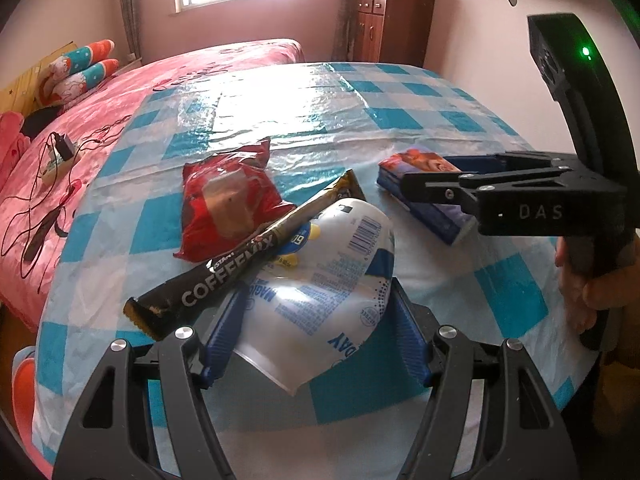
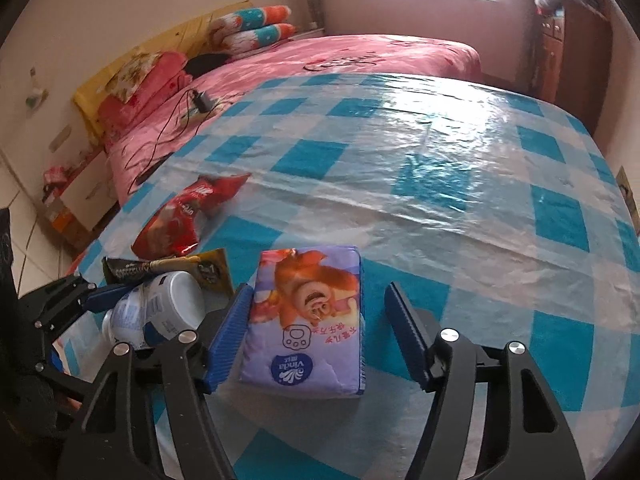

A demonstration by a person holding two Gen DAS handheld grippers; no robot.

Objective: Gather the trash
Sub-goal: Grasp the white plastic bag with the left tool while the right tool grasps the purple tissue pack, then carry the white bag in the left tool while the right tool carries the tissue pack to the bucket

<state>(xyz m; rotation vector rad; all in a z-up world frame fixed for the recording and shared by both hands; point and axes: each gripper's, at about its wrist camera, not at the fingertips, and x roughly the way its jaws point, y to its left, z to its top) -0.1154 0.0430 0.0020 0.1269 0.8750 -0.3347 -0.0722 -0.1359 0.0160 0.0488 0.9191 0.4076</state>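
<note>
My left gripper [image 1: 316, 336] is shut on a crumpled white package with blue print [image 1: 332, 264], its blue pads pressing both sides. A black Coffeemix sachet [image 1: 224, 280] lies slanted across the package and my left finger. Behind it a red snack bag [image 1: 224, 204] lies flat. In the right wrist view a purple Vinda tissue pack [image 2: 308, 320] rests on the table between the jaws of my right gripper [image 2: 320, 336]. The left pad touches the pack and the right pad stands clear of it, so the gripper is open. The white package [image 2: 168, 304] sits to the left of it.
The table wears a shiny blue-and-white checked cloth [image 1: 400, 120]. A pink bed [image 1: 120, 92] with a charger and cables [image 1: 60, 148] runs along the table's far left. A wooden cabinet [image 1: 388, 20] stands by the back wall. A person's hand [image 1: 580, 288] holds the right gripper's handle.
</note>
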